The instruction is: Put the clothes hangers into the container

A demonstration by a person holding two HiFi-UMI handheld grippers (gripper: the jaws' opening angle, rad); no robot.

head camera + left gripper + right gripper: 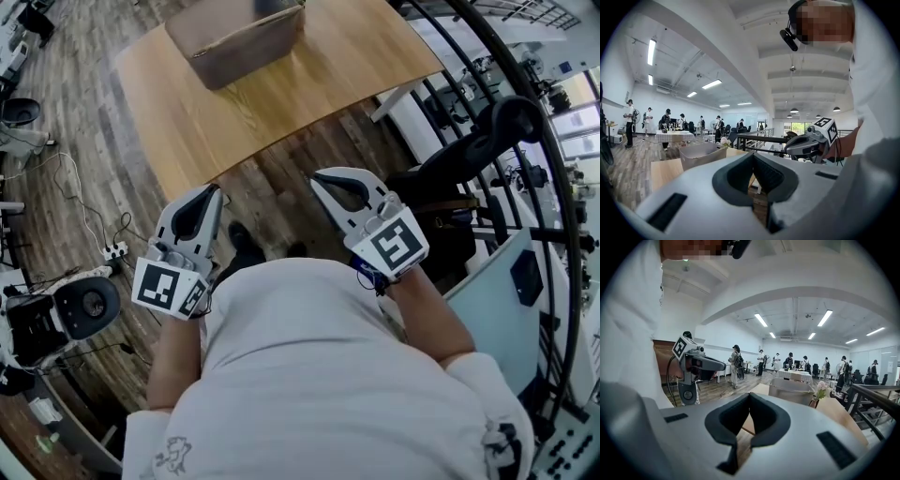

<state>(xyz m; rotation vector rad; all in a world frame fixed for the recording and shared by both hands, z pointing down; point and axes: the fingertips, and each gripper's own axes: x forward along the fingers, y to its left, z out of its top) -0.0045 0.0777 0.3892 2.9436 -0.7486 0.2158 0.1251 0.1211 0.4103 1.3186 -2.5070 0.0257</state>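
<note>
Power strip: a white power strip (114, 250) with cables lies on the wood floor, at about 9 o'clock from the left tongs.
Left tongs: the left tongs (215, 191) are held in front of the person's white shirt (328, 375) and point toward 12 o'clock. The left gripper view shows the left tongs (752, 155) closed tight, pad against pad, with nothing between them.
Counter: the light wood counter (281, 103) stands at 12 o'clock from the person, well apart from both tongs, with bare floor between.
Container: the grey-brown container (239, 42) sits on the counter's far part, at 12 o'clock from the left tongs. Its top is cut off by the edge of the head view and its inside cannot be seen. It also appears beyond the jaws in each gripper view (701, 154) (787, 390).
Flower: a small pale flower (821, 390) stands on the counter, just at 3 o'clock of the container.
Right tongs: the right tongs (317, 178) are level with the left pair, at its 3 o'clock, and also point toward 12 o'clock. The right gripper view shows the right tongs (750, 395) drawn fully together and empty.
Railing: a black railing (874, 391) runs at 3 o'clock from the counter.
</note>
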